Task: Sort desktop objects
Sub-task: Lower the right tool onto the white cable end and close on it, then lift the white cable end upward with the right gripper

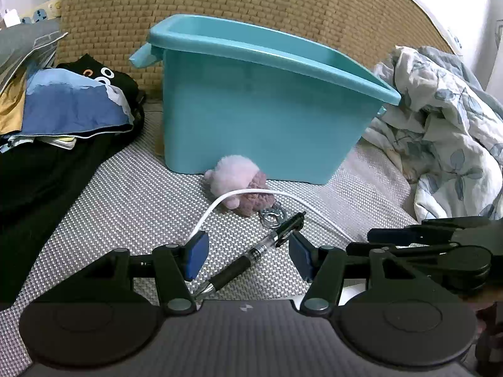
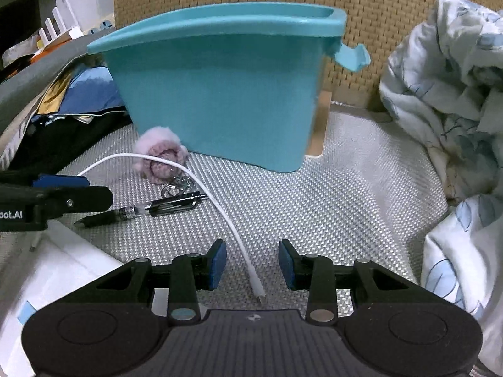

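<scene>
A teal plastic bin [image 1: 251, 106] stands on the grey woven mat [image 1: 125, 188]; it also shows in the right wrist view [image 2: 220, 94]. In front of it lie a pink plush keychain [image 1: 235, 185], a white cable [image 1: 251, 193] and a black pen [image 1: 257, 251]. My left gripper [image 1: 248, 256] is open, its pads either side of the pen. My right gripper [image 2: 252, 265] is open, its pads either side of the white cable's plug end [image 2: 256, 286]. The pen [image 2: 157, 209] and plush [image 2: 160, 154] lie to its left.
A floral quilt [image 1: 446, 125] is bunched at the right. Folded clothes and bags [image 1: 63, 110] are piled at the left. A woven headboard [image 1: 251, 0] rises behind the bin. White paper [image 2: 63, 270] lies at the lower left of the right wrist view.
</scene>
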`<state>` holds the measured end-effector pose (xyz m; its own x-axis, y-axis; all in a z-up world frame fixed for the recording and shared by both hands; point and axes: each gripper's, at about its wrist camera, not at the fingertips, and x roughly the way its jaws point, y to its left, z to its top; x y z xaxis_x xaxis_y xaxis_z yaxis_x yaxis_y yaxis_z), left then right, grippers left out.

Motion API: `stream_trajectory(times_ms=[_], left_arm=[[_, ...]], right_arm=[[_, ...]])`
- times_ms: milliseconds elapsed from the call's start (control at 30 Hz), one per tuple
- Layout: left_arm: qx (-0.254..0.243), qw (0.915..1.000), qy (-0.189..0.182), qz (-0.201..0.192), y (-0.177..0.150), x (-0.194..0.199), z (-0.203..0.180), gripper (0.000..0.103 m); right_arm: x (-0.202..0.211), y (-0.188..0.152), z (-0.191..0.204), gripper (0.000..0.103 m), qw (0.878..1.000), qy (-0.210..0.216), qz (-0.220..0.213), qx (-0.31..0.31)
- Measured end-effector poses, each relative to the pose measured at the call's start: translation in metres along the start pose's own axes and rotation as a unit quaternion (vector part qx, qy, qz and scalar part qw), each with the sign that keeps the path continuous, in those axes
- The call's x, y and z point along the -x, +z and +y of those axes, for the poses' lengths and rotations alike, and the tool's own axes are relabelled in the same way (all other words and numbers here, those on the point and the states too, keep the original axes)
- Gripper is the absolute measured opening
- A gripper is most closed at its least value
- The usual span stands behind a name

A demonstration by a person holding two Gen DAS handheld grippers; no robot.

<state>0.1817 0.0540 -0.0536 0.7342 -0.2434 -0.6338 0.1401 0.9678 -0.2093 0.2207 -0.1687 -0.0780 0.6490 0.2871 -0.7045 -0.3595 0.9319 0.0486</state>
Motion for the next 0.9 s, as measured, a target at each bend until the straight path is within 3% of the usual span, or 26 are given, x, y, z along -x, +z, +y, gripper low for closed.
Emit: stream_trajectory(times_ms=[333, 433, 500, 567, 900], left_arm=[[-0.001, 1.0000, -0.003, 0.000, -0.001, 0.001, -0.001, 0.060], [-0.002, 1.0000, -0.004, 0.000, -0.001, 0.002, -0.002, 0.060], [-0.001, 1.0000, -0.005, -0.001, -0.001, 0.002, -0.002, 0.060], [-0.001, 1.0000, -0.006, -0.001, -0.001, 0.002, -0.002, 0.060], [-0.018, 0.9998, -0.007, 0.004, -0.004, -0.002, -0.010, 0.061]], right_arm=[[-0.008, -0.003, 0.002, 0.037, 1.000, 0.006, 0.009, 0.006], [-0.008, -0.004, 0.002, 0.027, 1.000, 0.006, 0.007, 0.007], [-0.008, -0.004, 0.001, 0.010, 1.000, 0.006, 0.007, 0.004], [-0.007, -0.003, 0.000, 0.006, 1.000, 0.003, 0.007, 0.002], [0.029, -0.002, 0.020, 0.005, 0.993, -0.061, -0.060, 0.080]])
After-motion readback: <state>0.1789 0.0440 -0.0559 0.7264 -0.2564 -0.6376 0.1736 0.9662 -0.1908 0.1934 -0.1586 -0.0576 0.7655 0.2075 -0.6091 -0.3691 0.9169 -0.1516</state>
